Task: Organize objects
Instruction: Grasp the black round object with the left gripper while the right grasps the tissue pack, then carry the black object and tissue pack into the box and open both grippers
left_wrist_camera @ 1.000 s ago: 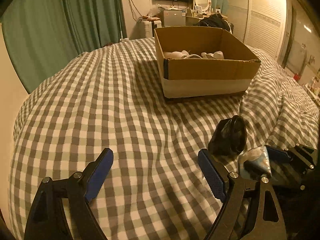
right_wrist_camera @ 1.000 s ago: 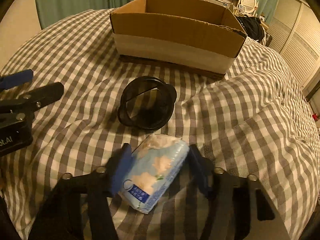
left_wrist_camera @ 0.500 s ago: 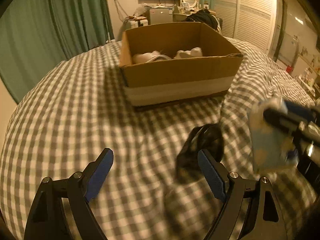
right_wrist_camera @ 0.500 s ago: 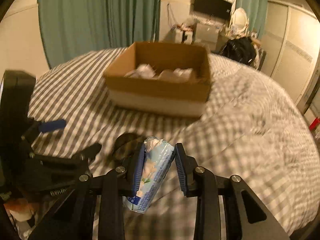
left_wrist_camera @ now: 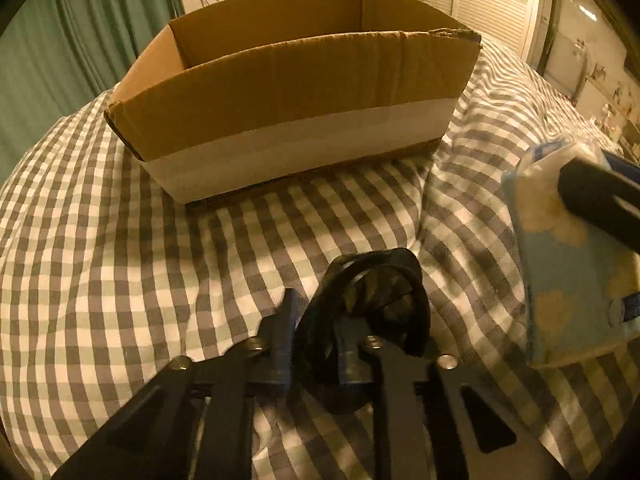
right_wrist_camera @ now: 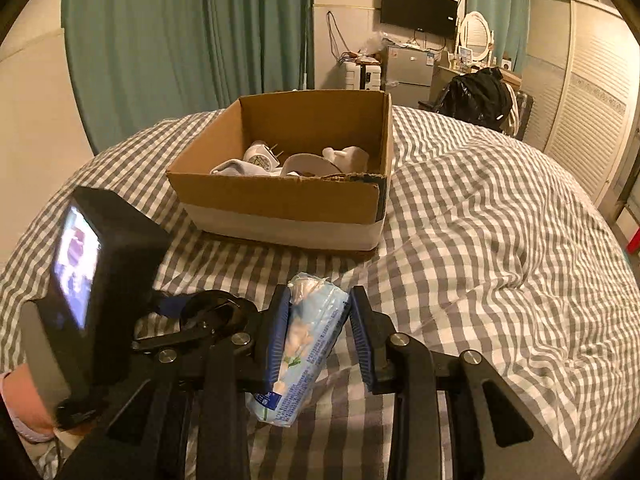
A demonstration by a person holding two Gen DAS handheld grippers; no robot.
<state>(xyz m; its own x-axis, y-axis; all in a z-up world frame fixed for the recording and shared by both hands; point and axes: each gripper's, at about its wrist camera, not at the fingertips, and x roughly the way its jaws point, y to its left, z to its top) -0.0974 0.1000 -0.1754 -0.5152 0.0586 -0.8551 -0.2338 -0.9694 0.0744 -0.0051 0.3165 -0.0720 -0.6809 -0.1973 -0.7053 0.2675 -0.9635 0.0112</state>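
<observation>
My left gripper (left_wrist_camera: 316, 332) is shut on the rim of a black round lid-like object (left_wrist_camera: 376, 296) that rests on the checked bedcover. My right gripper (right_wrist_camera: 320, 328) is shut on a light blue tissue pack (right_wrist_camera: 308, 344) and holds it above the bed; the pack also shows in the left wrist view (left_wrist_camera: 568, 264) at the right. An open cardboard box (right_wrist_camera: 280, 200) stands ahead on the bed, with white items (right_wrist_camera: 288, 162) inside. In the left wrist view the box (left_wrist_camera: 296, 108) is close, straight ahead.
The grey-and-white checked bedcover (right_wrist_camera: 500, 240) lies rumpled to the right of the box. The left gripper's body with its lit screen (right_wrist_camera: 80, 264) is at the left of the right wrist view. Green curtains (right_wrist_camera: 180, 40) and furniture stand behind the bed.
My left gripper has moved in on the black object and closed on its rim. My right gripper has lifted the tissue pack off the bed and raised it toward the box.
</observation>
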